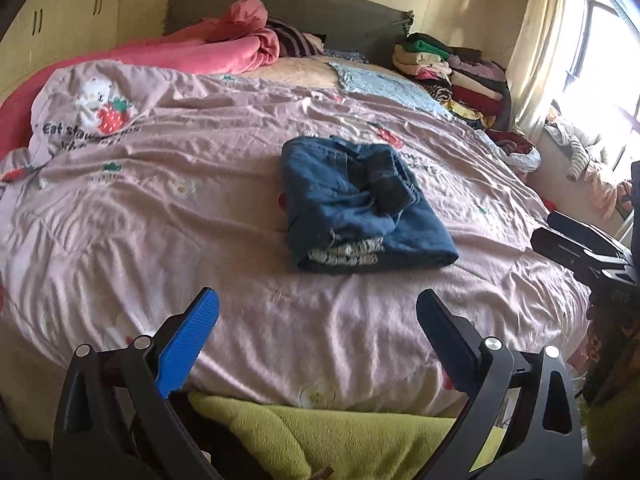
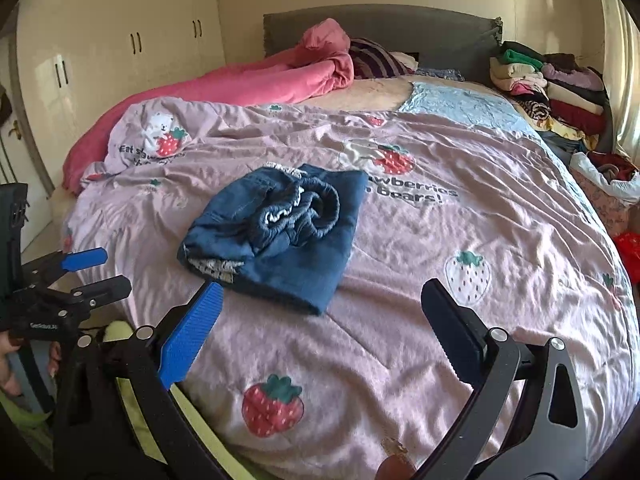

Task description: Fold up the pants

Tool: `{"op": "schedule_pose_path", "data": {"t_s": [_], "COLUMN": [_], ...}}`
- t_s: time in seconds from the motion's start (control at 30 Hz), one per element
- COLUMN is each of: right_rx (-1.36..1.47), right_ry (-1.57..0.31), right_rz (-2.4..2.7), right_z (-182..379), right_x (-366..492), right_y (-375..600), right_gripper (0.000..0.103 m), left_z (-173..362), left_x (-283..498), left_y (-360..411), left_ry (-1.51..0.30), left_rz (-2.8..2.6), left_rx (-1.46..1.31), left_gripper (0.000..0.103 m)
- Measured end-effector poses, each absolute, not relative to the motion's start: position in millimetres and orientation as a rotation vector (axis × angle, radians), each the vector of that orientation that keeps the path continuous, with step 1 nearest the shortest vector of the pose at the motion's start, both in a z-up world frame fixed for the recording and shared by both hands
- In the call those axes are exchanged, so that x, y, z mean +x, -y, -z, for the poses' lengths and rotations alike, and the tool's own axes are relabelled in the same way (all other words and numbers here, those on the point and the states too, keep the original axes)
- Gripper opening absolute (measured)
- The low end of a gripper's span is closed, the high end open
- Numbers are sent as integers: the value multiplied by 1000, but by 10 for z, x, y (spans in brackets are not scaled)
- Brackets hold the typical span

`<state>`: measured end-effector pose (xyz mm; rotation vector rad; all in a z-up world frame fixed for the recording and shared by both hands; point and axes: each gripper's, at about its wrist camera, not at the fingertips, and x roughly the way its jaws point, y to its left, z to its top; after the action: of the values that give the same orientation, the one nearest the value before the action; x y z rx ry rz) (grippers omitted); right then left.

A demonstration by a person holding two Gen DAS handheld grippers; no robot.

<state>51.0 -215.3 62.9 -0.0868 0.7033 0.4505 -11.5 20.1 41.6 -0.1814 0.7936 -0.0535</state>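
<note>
A pair of blue denim pants lies folded into a compact square in the middle of the pink strawberry duvet; a white patterned lining shows at the near fold. In the right wrist view the pants show a bunched elastic waistband on top. My left gripper is open above the bed's near edge, well short of the pants, holding nothing. My right gripper is open too, its blue finger just short of the pants' near corner. Each gripper appears in the other's view: the right gripper and the left gripper.
A rolled pink blanket lies near the grey headboard. Stacks of folded clothes line the bed's right side by the curtain. A green blanket hangs below the near edge. Wardrobe doors stand at left. A hand holds the left gripper.
</note>
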Motion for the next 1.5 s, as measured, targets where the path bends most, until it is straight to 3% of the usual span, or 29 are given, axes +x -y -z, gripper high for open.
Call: {"op": "schedule_pose_path", "data": {"t_s": [0.37, 1.5], "right_rx": [-62, -72], "right_ry": [-781, -772], "right_rz": [-415, -395], "right_z": [-211, -215], "right_x": [527, 524], "right_y": [2117, 2090], "right_gripper": [94, 94], "left_z": [-189, -194], "left_x": [-61, -47], "left_y": [-230, -236], "left_ry": [-838, -838], "left_rz": [4, 2], "left_rx": [-177, -193], "left_gripper": [99, 99]}}
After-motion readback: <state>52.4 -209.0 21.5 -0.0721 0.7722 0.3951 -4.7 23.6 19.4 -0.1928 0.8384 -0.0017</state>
